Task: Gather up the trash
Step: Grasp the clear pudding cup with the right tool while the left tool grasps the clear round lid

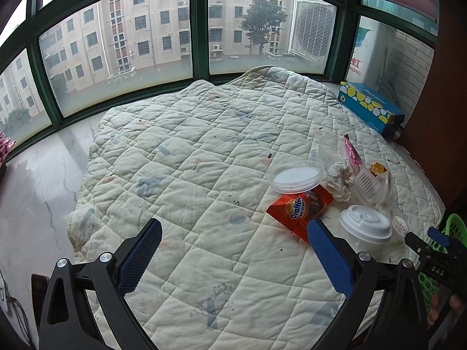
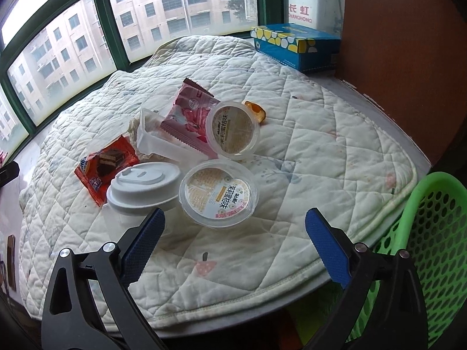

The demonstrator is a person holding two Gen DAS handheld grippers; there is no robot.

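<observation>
Both tools up and I'm looking over the pile. My right gripper (image 2: 235, 227) is spread wide with nothing between the blue pads, hovering over the near edge of the quilted mat (image 2: 335, 134). My left gripper (image 1: 235, 243) is just as wide apart and just as empty, held back over bare quilt.

The trash sits bunched together, which suits me: one short reach per piece. In the right wrist view, dead ahead at twelve o'clock from my fingertips is the nearer jelly cup (image 2: 219, 194), foil lid up. Just beyond it, still around twelve, is a second jelly cup (image 2: 232, 129) tilted against a pink wrapper (image 2: 189, 113). At ten o'clock is the white coffee lid (image 2: 144, 186), close beside the nearer cup and apparently sitting on a clear cup. Past it, at ten, lies the orange Ovaltine wrapper (image 2: 106, 167). A small amber scrap (image 2: 255, 110) peeks out behind the far cup.

The green basket (image 2: 432, 233) waits at my three o'clock, off the mat's edge and lower, so I judge each piece only needs a short swing right and a drop.

The blue tissue box (image 2: 294, 45) at one o'clock, far back, looks like it belongs here, so I'd leave it.

Nothing collected by either tool yet; the nearer cup looks the natural first pick.
</observation>
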